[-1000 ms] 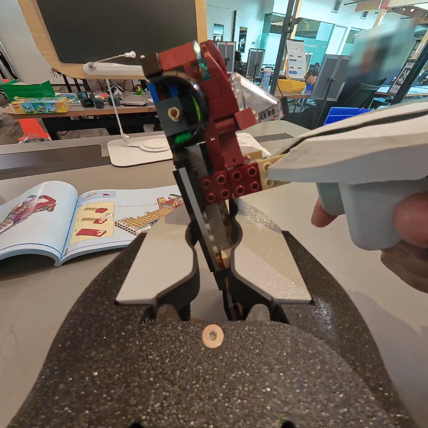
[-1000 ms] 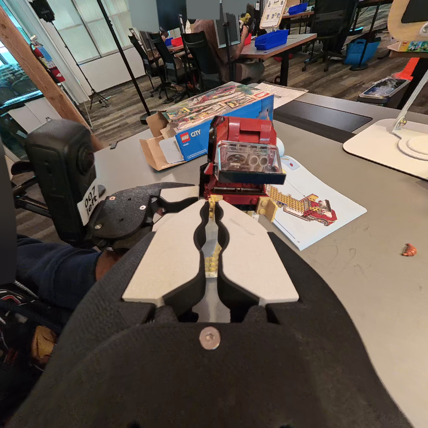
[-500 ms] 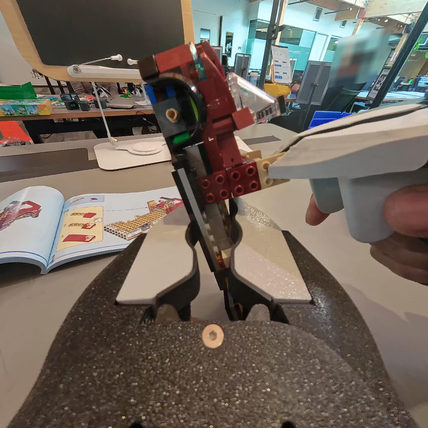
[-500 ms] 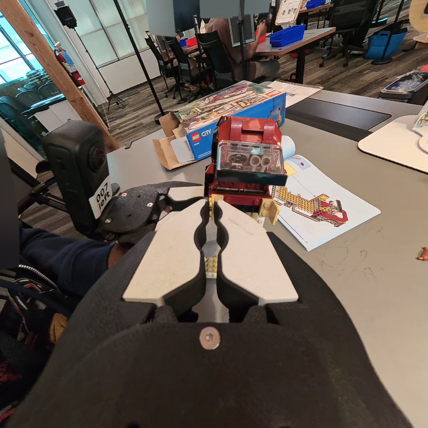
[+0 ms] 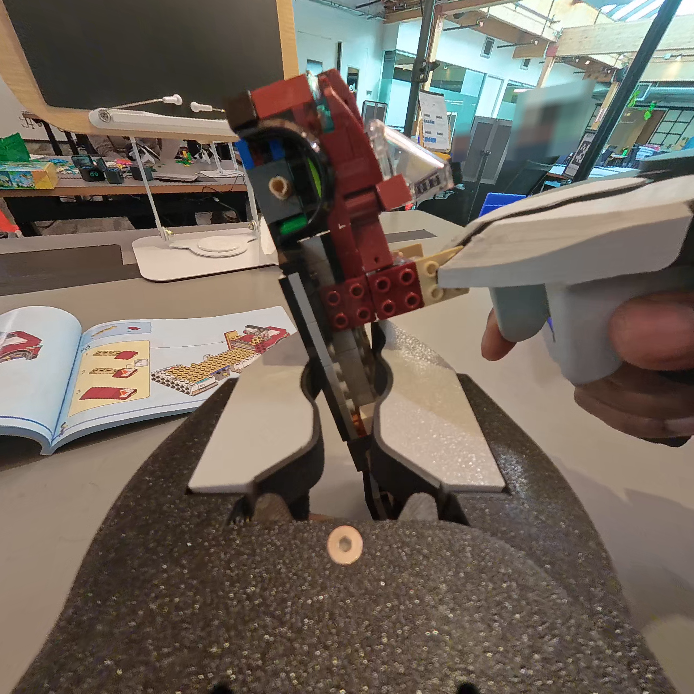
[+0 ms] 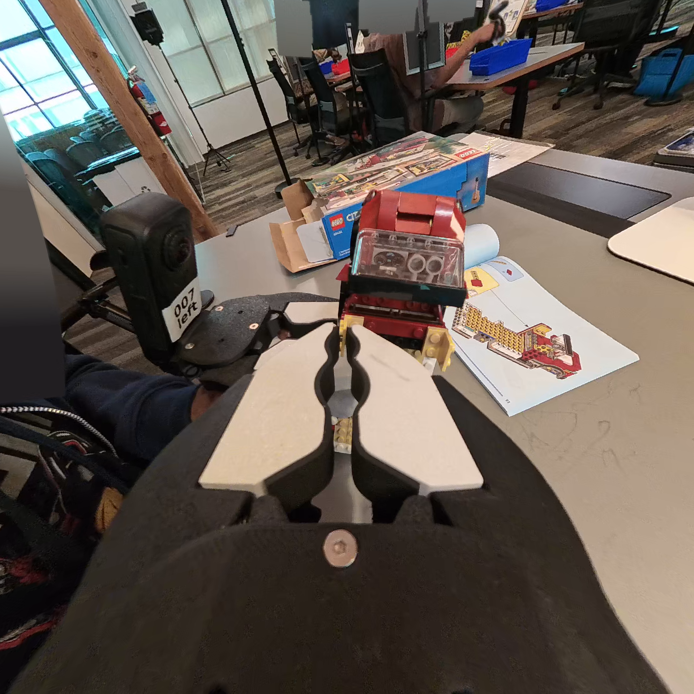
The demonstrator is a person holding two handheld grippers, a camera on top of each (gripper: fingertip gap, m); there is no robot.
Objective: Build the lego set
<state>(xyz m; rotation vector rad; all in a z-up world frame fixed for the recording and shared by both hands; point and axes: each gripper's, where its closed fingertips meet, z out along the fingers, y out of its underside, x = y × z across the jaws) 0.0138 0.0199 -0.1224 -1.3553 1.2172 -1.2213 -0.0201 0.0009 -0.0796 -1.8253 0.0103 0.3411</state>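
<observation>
Gripping the dark red brick truck (image 5: 338, 210) by its black and grey chassis, our left gripper (image 5: 343, 360) clamps it on both sides, nose-up above the grey table (image 5: 488, 488). Our right gripper (image 6: 342, 334) pinches the truck's tan wedge plate (image 5: 437, 272), jaws nearly shut. We judge the truck light, stiff, liable to shed bricks; chassis grips best. Long axis near vertical, leaning; windshield faces right gripper. Instruction booklet (image 5: 112, 364) lies left of truck.
</observation>
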